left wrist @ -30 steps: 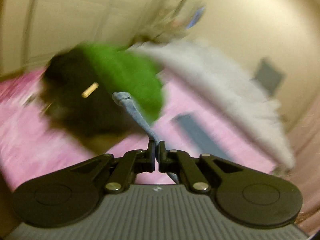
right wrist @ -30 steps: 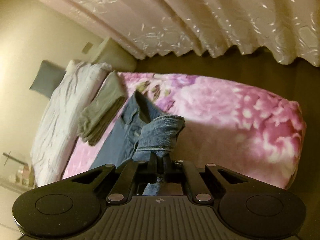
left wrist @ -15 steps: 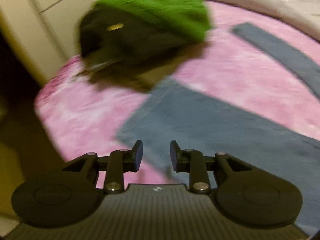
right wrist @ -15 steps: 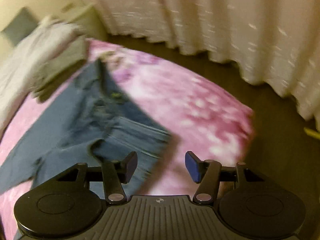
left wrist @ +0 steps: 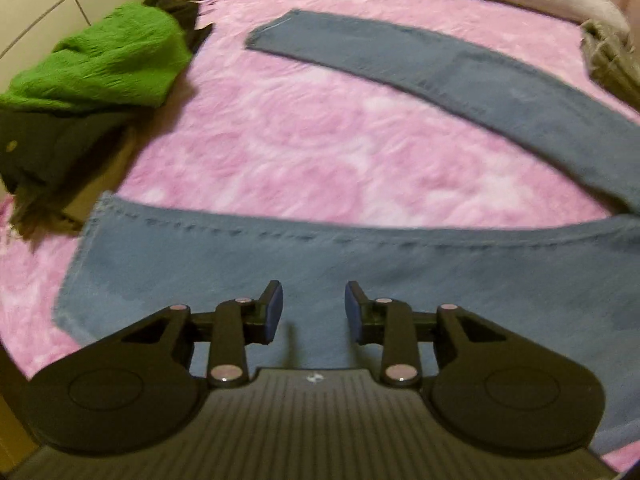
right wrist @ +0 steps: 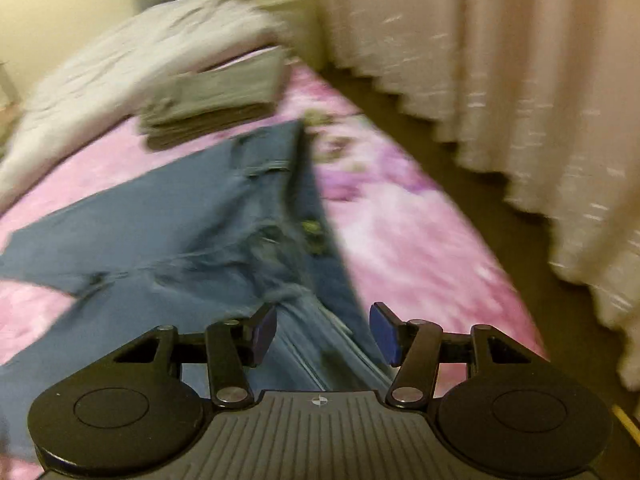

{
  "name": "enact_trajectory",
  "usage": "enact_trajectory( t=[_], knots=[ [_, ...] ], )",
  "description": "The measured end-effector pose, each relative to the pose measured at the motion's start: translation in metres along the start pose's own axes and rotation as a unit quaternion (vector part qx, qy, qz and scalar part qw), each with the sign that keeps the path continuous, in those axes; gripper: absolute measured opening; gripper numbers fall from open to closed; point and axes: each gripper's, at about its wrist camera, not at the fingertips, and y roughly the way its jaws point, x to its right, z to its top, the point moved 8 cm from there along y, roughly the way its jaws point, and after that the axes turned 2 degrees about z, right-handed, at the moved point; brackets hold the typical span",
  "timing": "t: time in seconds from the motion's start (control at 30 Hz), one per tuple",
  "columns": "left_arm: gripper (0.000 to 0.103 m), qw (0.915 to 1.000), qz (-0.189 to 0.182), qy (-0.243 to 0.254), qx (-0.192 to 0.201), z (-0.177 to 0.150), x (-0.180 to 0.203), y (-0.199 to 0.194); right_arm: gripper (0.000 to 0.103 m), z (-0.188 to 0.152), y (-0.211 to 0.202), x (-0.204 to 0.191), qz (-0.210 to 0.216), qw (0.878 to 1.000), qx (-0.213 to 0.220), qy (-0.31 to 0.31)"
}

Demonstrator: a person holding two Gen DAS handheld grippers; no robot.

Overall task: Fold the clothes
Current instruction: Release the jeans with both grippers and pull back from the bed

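Left wrist view: jeans [left wrist: 360,280] spread unfolded across the bed [left wrist: 280,140] — left gripper [left wrist: 314,312] opening, right gripper [right wrist: 322,332] released, both empty; folding not begun.

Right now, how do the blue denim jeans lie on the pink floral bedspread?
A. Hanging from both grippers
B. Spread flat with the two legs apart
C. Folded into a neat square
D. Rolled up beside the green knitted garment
B: in the left wrist view the blue denim jeans lie flat on the pink floral bedspread, one leg near, the other angled away, pink showing between them.
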Motion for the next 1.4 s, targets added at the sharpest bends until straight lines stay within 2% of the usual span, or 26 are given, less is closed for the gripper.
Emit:
enact_trajectory(
  t=[0.1,0.2,0.27,0.3,0.37,0.43,0.47,0.53,0.57,0.63,0.73,0.77,0.83,0.87,0.93,1.0,1.03,1.07,1.1,1.13,1.17,1.23,1.3,1.4],
  knots=[
    [0.03,0.9992,-0.037,-0.012,0.002,0.011,0.027,0.004,0.056,0.018,0.039,-0.003,0.045,0.998,-0.02,-0.035],
    [0.031,0.9988,-0.048,0.004,0.004,0.017,0.057,0.009,0.056,0.026,0.074,-0.003,0.066,0.995,-0.023,-0.07],
    [0.031,0.9986,-0.051,0.015,0.006,0.02,0.072,0.011,0.055,0.029,0.087,-0.007,0.062,0.993,-0.015,-0.1],
    [0.031,0.9984,-0.053,0.019,0.006,0.021,0.079,0.012,0.031,0.029,0.097,-0.01,0.063,0.991,-0.012,-0.115],
    [0.031,0.9982,-0.055,0.024,0.003,0.023,0.088,0.014,0.008,0.028,0.11,-0.01,0.051,0.991,-0.015,-0.125],
    [0.031,0.9981,-0.054,0.029,0.002,0.024,0.096,0.016,0.006,0.029,0.111,-0.013,0.031,0.987,0.001,-0.157],
    [0.031,0.9981,-0.053,0.032,0.003,0.025,0.099,0.017,0.0,0.029,0.107,-0.016,0.016,0.984,0.013,-0.175],
    [0.031,0.9981,-0.047,0.041,0.001,0.024,0.103,0.021,0.0,0.032,0.114,-0.011,-0.065,0.976,0.031,-0.204],
    [0.031,0.9981,-0.044,0.044,-0.001,0.024,0.105,0.022,0.0,0.033,0.121,-0.002,-0.089,0.977,0.018,-0.194],
    [0.031,0.9981,-0.041,0.045,-0.005,0.024,0.107,0.023,0.0,0.041,0.117,0.008,-0.074,0.987,0.012,-0.143],
    [0.031,0.998,-0.044,0.046,0.001,0.025,0.11,0.019,0.0,0.056,0.086,-0.008,-0.015,0.993,0.057,-0.101],
    [0.031,0.9978,-0.045,0.049,0.002,0.024,0.112,0.018,0.005,0.053,0.086,-0.022,0.012,0.993,0.051,-0.103],
    [0.031,0.9972,-0.052,0.054,0.004,0.022,0.12,0.017,0.024,0.049,0.085,-0.049,0.065,0.991,0.039,-0.106],
    [0.031,0.9966,-0.058,0.058,0.003,0.02,0.124,0.017,0.036,0.04,0.09,-0.066,0.075,0.988,0.028,-0.135],
    [0.031,0.9948,-0.069,0.074,0.002,0.016,0.134,0.02,0.037,0.019,0.106,-0.098,0.087,0.972,0.007,-0.219],
    [0.033,0.9914,-0.072,0.109,-0.001,0.01,0.144,0.028,0.036,0.005,0.129,-0.101,0.056,0.964,-0.004,-0.262],
    [0.033,0.9895,-0.06,0.132,-0.003,0.007,0.146,0.034,0.036,-0.001,0.14,-0.102,0.041,0.959,-0.009,-0.282],
    [0.033,0.9875,-0.045,0.151,-0.004,0.005,0.146,0.04,0.036,0.003,0.141,-0.096,0.043,0.967,-0.004,-0.253],
    [0.033,0.9865,-0.032,0.16,-0.004,0.003,0.141,0.045,0.036,0.012,0.139,-0.088,0.027,0.977,-0.001,-0.21],
    [0.033,0.9872,-0.029,0.157,-0.005,0.002,0.134,0.048,0.036,0.017,0.134,-0.081,0.004,0.982,0.004,-0.19],
    [0.033,0.9892,-0.035,0.142,-0.007,0.002,0.126,0.049,0.032,0.023,0.13,-0.074,-0.019,0.985,0.008,-0.169],
    [0.032,0.9927,-0.051,0.108,-0.014,0.002,0.111,0.048,0.033,0.029,0.112,-0.071,-0.01,0.993,0.006,-0.117],
    [0.032,0.9939,-0.064,0.089,-0.017,0.0,0.1,0.044,0.035,0.02,0.093,-0.088,0.006,0.994,0.006,-0.107],
    [0.032,0.9931,-0.074,0.085,-0.034,-0.012,0.089,0.038,0.044,-0.014,0.08,-0.119,0.017,0.992,-0.023,-0.123]
  ],
)
